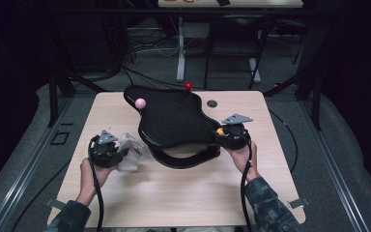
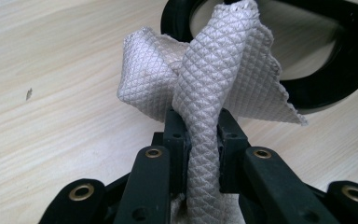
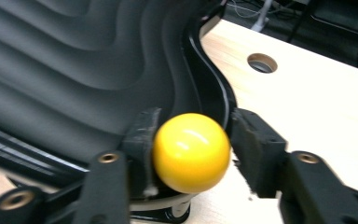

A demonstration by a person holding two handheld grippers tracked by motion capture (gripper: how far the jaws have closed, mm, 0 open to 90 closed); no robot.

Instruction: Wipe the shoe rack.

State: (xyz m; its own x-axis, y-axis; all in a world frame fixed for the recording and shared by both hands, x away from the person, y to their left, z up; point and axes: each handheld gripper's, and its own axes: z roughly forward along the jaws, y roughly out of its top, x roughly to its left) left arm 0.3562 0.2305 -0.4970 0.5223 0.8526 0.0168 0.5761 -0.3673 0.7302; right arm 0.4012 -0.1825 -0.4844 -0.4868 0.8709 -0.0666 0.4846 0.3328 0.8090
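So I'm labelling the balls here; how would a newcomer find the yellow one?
Start at the black tray mid-table and follow its rim to the near right corner. There the yellow ball sits between the right gripper's jaws. The pink ball and red ball stand at the far rim.

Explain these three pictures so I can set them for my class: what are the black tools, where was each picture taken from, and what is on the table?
A person sits at a wooden table holding a two-jaw gripping tool in each hand. The high view looks down from above. The other two come from small cameras riding on the tools, looking along their black jaws.

The left gripper is shut on a white quilted cloth, pinched between its jaws. The right gripper has a yellow ball between its jaws. One pad touches the ball, but there is a gap at the other, so it is not clamped.

On the table lies a black wavy tray with a pink ball and a red ball at its far rim.
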